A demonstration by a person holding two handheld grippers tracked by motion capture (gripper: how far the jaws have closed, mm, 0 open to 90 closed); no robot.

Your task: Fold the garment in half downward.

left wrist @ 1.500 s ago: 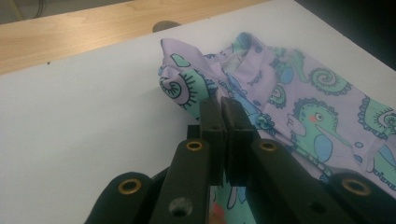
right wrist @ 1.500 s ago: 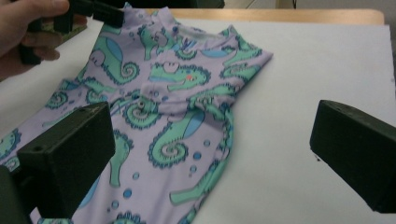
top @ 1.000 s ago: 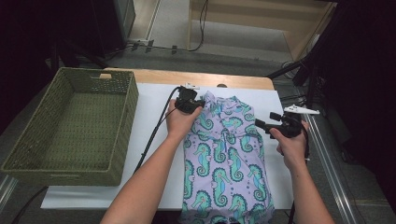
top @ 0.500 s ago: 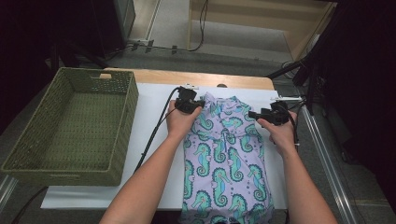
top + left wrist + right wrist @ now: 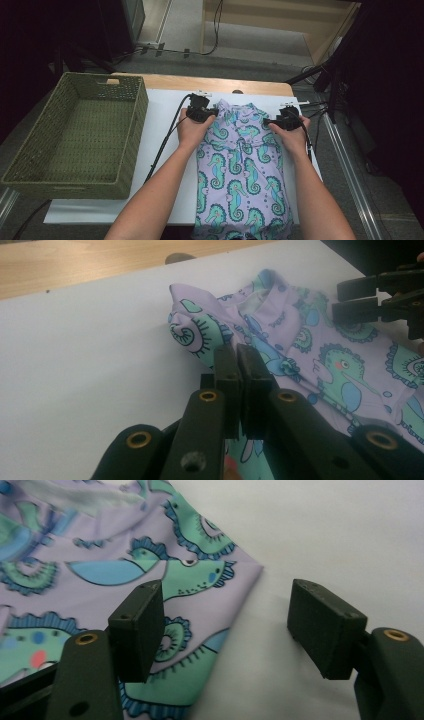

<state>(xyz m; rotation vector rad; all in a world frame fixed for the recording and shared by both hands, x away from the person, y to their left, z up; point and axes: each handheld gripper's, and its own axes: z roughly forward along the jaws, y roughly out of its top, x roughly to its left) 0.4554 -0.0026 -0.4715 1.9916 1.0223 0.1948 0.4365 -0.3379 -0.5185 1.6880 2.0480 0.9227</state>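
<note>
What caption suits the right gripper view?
Open tongs straddle the edge of a seahorse-print garment on a white table.

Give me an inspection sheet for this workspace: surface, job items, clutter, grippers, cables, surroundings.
Surface: white sheet over a wooden table.
Job's things: seahorse-print garment lying flat, its lower end hanging over the near edge.
Clutter: empty green wicker basket at left.
Grippers: left gripper shut on the garment's corner; right gripper open, jaws just closing, straddling the garment's edge, pads not pressing.
Cables: left gripper's black cable trails across the sheet; more on the floor beyond.
Surroundings: dark room, wooden furniture behind.
</note>
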